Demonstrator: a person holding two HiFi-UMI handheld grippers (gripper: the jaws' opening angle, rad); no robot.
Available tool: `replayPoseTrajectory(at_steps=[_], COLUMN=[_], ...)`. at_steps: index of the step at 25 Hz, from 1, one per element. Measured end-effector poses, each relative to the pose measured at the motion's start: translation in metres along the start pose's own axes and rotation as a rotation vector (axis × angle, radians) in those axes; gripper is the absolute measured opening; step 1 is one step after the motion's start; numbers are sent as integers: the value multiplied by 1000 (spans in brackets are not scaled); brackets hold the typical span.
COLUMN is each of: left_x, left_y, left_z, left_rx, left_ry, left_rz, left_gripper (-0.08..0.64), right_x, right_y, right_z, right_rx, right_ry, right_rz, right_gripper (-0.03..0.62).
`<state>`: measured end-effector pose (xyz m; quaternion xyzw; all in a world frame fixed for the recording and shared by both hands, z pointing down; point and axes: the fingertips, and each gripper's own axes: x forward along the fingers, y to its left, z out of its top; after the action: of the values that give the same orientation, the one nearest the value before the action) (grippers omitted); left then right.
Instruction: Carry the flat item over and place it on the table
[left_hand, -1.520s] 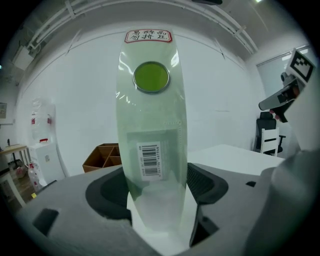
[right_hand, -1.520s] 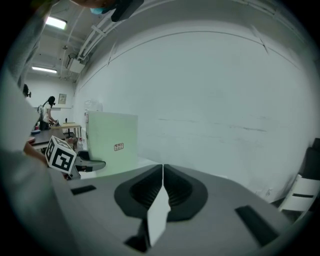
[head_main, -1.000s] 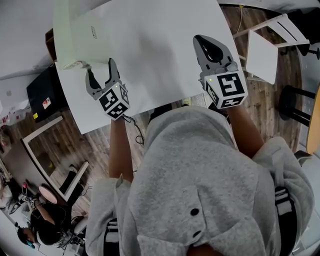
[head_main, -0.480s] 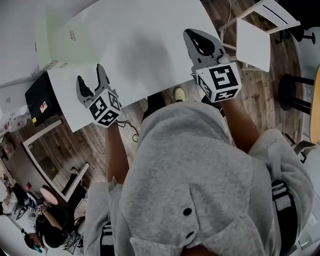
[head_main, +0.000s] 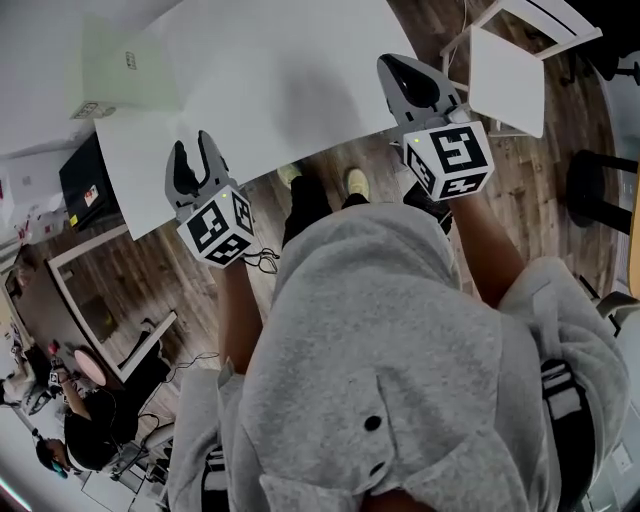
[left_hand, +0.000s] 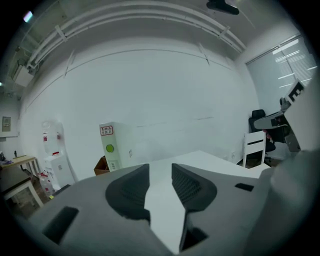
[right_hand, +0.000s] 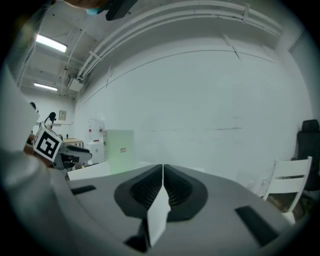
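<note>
Head view, left margin: a dark case (head_main: 80, 175) sits on the wood floor (head_main: 545, 215) at 9 o'clock, just beside the left end of the white counter (head_main: 290, 80). The flat item (head_main: 125, 60) is a slim, pale green piece with a small label. It stands upright on the counter by its far-left edge, at 10 o'clock in the head view, and neither tool touches it. The left tool (head_main: 192, 143) hangs over the counter near its near-left corner, at 5 o'clock from the flat item and well apart from it. The left gripper view shows its jaws parted with a clear gap, having just been closing. Nothing is between them, and only bare counter shows beyond. At 6 o'clock the person's grey hooded top (head_main: 400, 350) fills the lower frame, with two light shoes (head_main: 355, 182) on the floor just short of the counter's near edge. The right tool (head_main: 390, 68) is at 1 o'clock, over the counter's near-right edge. The right gripper view shows its jaws closed tip to tip. A white sliver shows in the slit behind the tips, and it cannot be told whether that is the counter below or something pinched. A white chair (head_main: 508, 80) stands at 2 o'clock, near the counter's right end.
</note>
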<state>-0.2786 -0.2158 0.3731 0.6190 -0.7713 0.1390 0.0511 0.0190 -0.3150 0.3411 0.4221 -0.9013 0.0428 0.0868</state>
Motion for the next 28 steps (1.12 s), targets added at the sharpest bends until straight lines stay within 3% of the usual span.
replayPoseTrajectory(at_steps=[2, 6, 16, 28], left_x=[-16, -39, -81, -190], left_y=[-9, -27, -40, -11], left_z=[5, 4, -10, -24], left_rx=[-3, -18, -65, -91], left_ry=[-3, 11, 37, 9], left_rz=[12, -11, -33, -37], left_gripper=[83, 55, 29, 21], right_x=[-10, -24, -53, -129], right_y=[-3, -1, 30, 125], right_z=[-2, -7, -18, -13], right_rx=[12, 18, -5, -89], right_ry=[-5, -7, 20, 14], right_rz=[11, 31, 74, 101], right_gripper=[29, 29, 28, 29])
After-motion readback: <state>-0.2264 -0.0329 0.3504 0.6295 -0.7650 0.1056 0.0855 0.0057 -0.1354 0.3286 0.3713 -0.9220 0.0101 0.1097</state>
